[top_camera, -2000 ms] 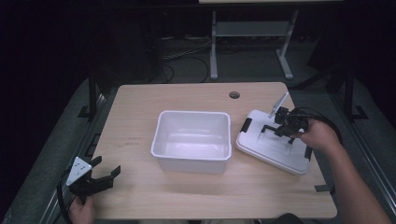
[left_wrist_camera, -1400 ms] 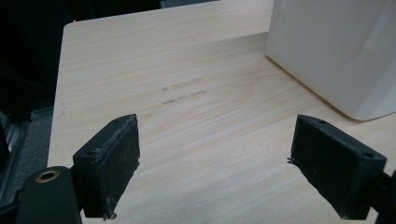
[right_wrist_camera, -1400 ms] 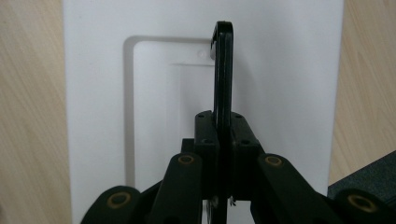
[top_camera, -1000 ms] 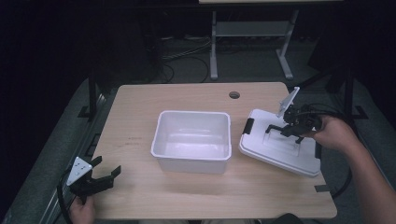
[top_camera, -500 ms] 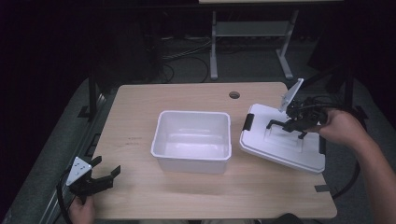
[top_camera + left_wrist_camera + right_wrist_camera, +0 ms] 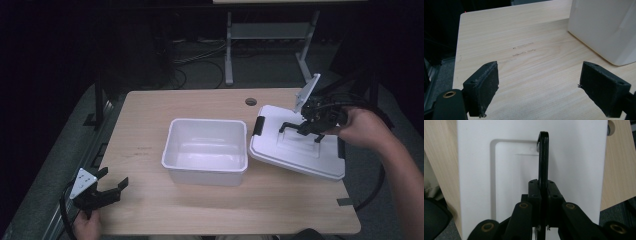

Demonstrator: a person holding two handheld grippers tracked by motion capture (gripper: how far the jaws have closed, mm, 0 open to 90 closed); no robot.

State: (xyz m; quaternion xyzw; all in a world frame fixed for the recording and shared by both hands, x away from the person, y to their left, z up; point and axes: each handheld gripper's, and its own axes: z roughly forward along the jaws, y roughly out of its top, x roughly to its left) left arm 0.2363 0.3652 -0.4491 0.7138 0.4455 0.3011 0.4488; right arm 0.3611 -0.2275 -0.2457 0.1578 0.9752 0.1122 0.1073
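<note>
Right claw (image 6: pixel 303 131) is clamped on the black handle (image 6: pixel 301 127) of the white lid (image 6: pixel 292 152), jaws fully closed on it. In the right gripper view the handle (image 6: pixel 543 157) runs straight up out of the pinched jaws, with the lid's (image 6: pixel 579 170) recessed centre panel behind it. Lid sits at the right side of the table (image 6: pixel 200 102), tilted: the far end by the claw is lifted, the near right corner is low at the table edge. Black latch (image 6: pixel 259 126) is on the lid's left end, just beside the bin. The person's right hand (image 6: pixel 362 127) holds the gripper from the right, with the grey plate (image 6: pixel 306 92) sticking up above it.

White open bin (image 6: pixel 207 150) stands in the table middle, upright, nothing visible inside. Lid's left edge is very close to the bin's right rim; cannot tell if they touch.

Left claw (image 6: pixel 112 187) is wide open and holds nothing, low at the near left corner of the table, well apart from the bin. In the left gripper view both pads (image 6: pixel 482 87) are spread over bare wood, with the bin's wall (image 6: pixel 604 27) at upper right. Left hand (image 6: pixel 86 226) shows at the bottom edge.

Round cable hole (image 6: pixel 250 101) is in the table's far side, behind the bin.
</note>
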